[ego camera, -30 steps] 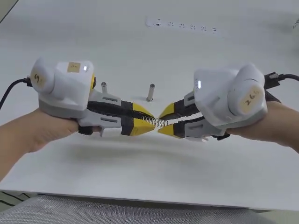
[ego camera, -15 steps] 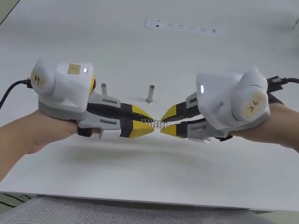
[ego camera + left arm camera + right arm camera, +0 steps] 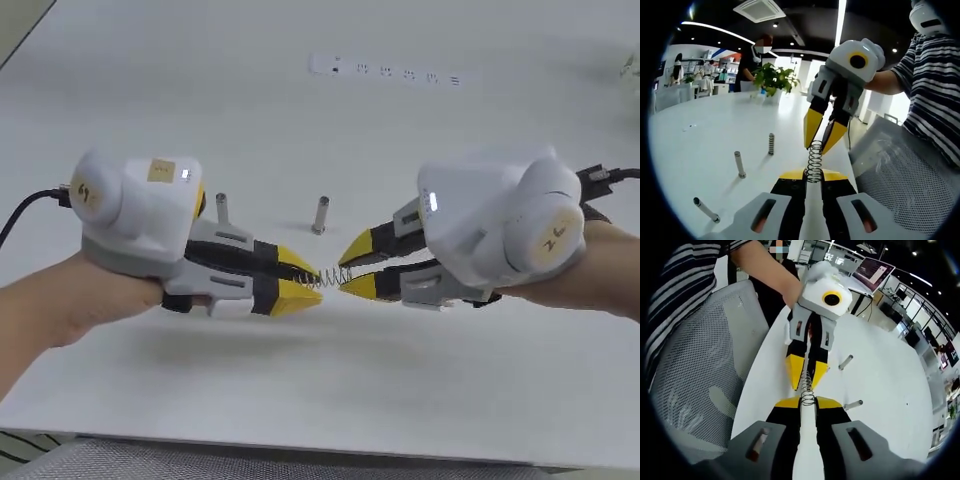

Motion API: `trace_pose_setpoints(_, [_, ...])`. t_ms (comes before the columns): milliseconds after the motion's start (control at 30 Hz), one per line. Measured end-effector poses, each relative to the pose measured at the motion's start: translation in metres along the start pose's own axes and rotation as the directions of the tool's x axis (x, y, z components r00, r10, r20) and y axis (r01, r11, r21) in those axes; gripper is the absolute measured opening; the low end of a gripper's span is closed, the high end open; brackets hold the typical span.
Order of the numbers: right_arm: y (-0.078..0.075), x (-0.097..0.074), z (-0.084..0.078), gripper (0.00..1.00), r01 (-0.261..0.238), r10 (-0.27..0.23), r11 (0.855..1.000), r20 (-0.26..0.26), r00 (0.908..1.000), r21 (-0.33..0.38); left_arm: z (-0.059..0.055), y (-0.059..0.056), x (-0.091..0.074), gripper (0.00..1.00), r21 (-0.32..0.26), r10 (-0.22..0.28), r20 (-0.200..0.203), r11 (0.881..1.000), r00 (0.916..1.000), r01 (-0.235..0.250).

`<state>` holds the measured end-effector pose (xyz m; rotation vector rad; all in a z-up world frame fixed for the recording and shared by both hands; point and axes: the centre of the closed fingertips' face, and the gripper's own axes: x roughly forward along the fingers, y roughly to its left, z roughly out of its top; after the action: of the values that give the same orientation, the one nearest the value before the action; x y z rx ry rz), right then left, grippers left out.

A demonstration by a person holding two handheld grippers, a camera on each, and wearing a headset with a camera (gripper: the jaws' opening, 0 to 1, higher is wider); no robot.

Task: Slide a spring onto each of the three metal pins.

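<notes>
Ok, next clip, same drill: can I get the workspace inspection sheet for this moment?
Surface: white table, bare and clean where visible.
Job's things: spring held in the air between the grippers; loaded pin already carries a spring; bare pin and other bare pin wait.
Clutter: power strip on the table's far side.
Grippers: left gripper shut on the spring; right gripper has its jaws in a V around the spring's other end, grip unclear.
Cables: left cable and right cable, one to each gripper.
Surroundings: mesh chair, plant, standing person.
</notes>
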<state>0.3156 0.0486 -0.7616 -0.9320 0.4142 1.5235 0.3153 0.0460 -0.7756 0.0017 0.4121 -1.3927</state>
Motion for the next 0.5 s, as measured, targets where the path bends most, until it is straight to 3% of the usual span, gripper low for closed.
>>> trace_pose_setpoints(167, [-0.001, 0.0, 0.004, 0.12, 0.001, -0.001, 1.0, 0.016, 0.9999, -0.005, 0.0, 0.001, -0.002, 0.08, 0.002, 0.004, 0.0, 1.0, 1.0, -0.004])
trace_pose_setpoints(500, [-0.001, -0.004, 0.022, 0.12, -0.002, -0.003, 0.999, 0.109, 0.9941, 0.053, -0.001, -0.001, -0.001, 0.08, 0.006, 0.002, -0.01, 1.0, 0.9999, -0.002])
